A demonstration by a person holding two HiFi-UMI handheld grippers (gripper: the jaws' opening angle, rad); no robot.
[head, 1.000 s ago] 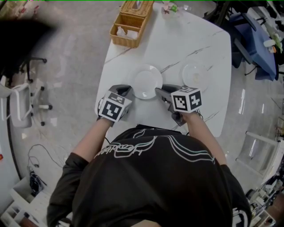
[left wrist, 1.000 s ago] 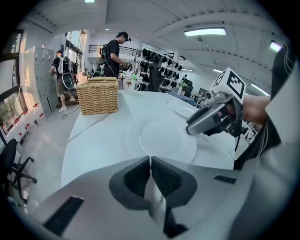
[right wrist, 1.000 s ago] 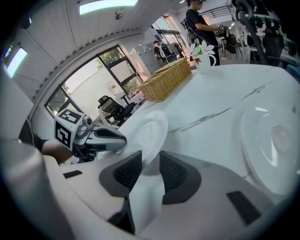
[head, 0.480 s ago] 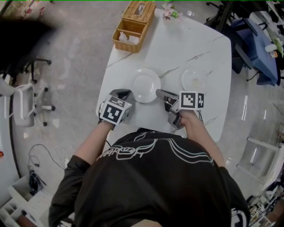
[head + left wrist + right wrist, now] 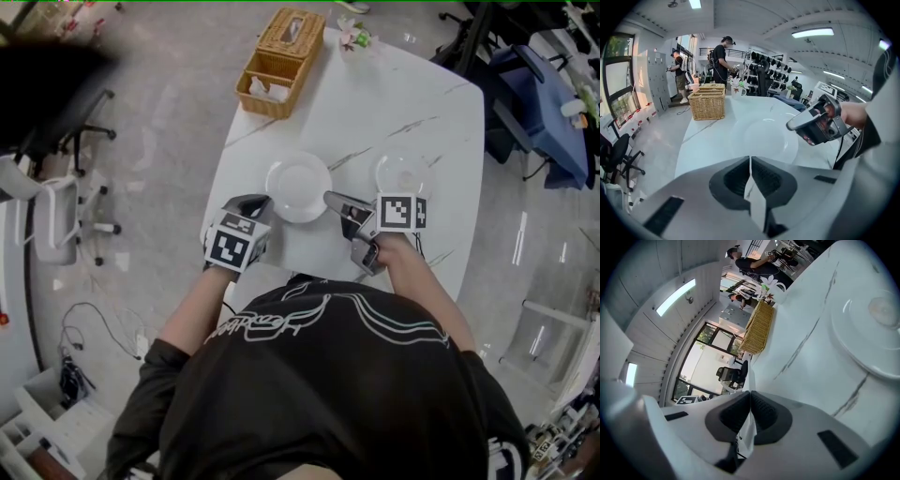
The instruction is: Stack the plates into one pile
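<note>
A white plate [image 5: 298,186] lies on the white marble table [image 5: 394,94], near its front edge. A second, smaller plate [image 5: 405,173] sits to its right, apart from it. My left gripper [image 5: 255,202] is shut just left of the first plate's rim, nothing between its jaws. In the left gripper view that plate [image 5: 764,136] lies ahead of the gripper [image 5: 750,160], untouched. My right gripper [image 5: 330,198] hovers at the plate's right rim, rolled on its side; its jaws have just closed on nothing. The right gripper view shows the gripper [image 5: 750,393] shut and the smaller plate [image 5: 869,336] to its right.
A wicker basket [image 5: 277,54] with a tissue box stands at the table's far left corner, a small flower [image 5: 353,36] beside it. Office chairs [image 5: 56,211] stand on the floor to the left. People stand far off [image 5: 723,56].
Both grippers have lifted slightly beside the plate. The right gripper has rolled and its jaws have come together. Neither plate has moved on the table.
</note>
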